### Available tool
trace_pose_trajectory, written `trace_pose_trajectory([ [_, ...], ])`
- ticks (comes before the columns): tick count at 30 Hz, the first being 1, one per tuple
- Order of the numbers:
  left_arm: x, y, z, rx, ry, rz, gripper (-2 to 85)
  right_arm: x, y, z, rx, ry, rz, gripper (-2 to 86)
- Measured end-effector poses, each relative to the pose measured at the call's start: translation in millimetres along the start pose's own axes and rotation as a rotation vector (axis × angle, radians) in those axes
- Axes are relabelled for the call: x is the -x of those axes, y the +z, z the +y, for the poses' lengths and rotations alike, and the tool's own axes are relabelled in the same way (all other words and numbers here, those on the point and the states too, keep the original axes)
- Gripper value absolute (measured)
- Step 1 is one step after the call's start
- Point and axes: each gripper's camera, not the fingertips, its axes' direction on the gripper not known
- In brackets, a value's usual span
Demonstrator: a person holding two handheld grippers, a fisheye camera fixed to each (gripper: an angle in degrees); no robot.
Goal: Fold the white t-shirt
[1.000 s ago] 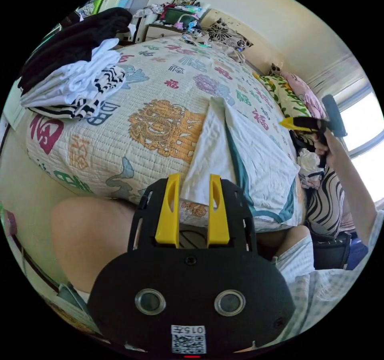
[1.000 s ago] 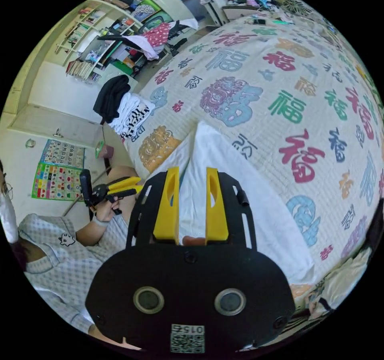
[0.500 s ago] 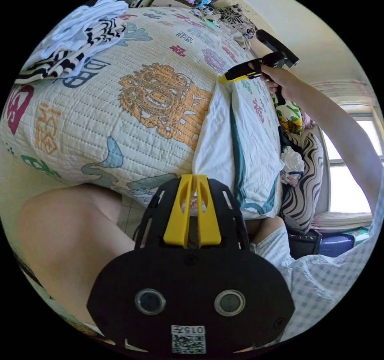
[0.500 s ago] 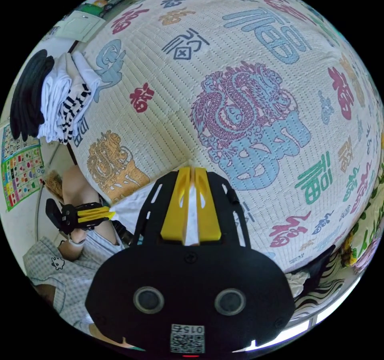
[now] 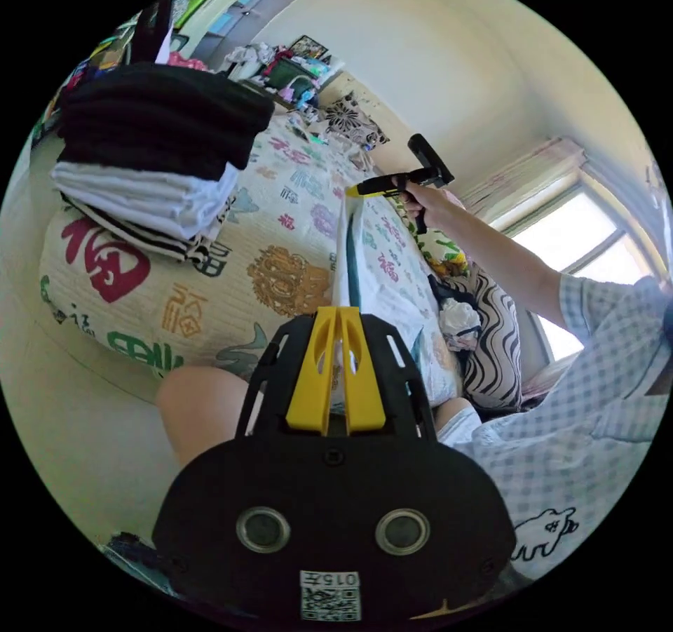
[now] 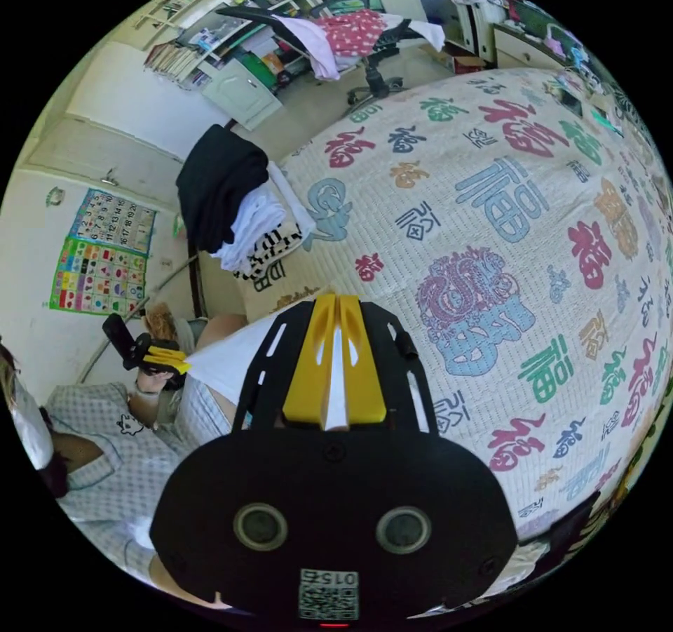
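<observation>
- Both grippers are lifting the white t-shirt [image 5: 348,267] off the bed [image 5: 280,288], the cloth hanging stretched between them above the printed quilt.
- The left gripper [image 5: 338,323] is pinching one end of the shirt, jaws nearly closed on the fabric at 12 o'clock of its black body.
- The right gripper [image 6: 335,316] is clamping the other end, a white strip of cloth showing in the thin gap between its yellow jaws.
- To do this step well, the person is probably needing to keep both grips tight and the held edge taut and level, so the shirt can come down flat with corners matching, well apart from the stack [image 5: 151,148] of folded clothes.
- A slack edge or an uneven lift would likely be leaving a crooked crease; that is a judgement.
- The left gripper view is showing the right gripper [image 5: 368,189] from outside at 12 o'clock, holding the shirt's far end, with a window [image 5: 596,267] at 3 o'clock.
- The right gripper view is showing the left gripper [image 6: 167,360] at 9 o'clock with white cloth running from it, plus a chair [image 6: 357,43] draped with clothes at 12 o'clock and a wall poster [image 6: 102,253] at 9 o'clock.
</observation>
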Motion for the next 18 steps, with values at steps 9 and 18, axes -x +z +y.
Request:
trace_pose_trajectory([
  [9,-131.2,50.5,7.3,0.169,0.413,0.233,-0.8,-61.5,-101.8,165.8,-0.185,0.036,-0.174,-0.2],
  [18,-246.0,196.6,25.6,0.473,0.705,0.324,-0.7,-189.2,-124.8,348.0,-0.291,0.25,-0.339,0.2],
])
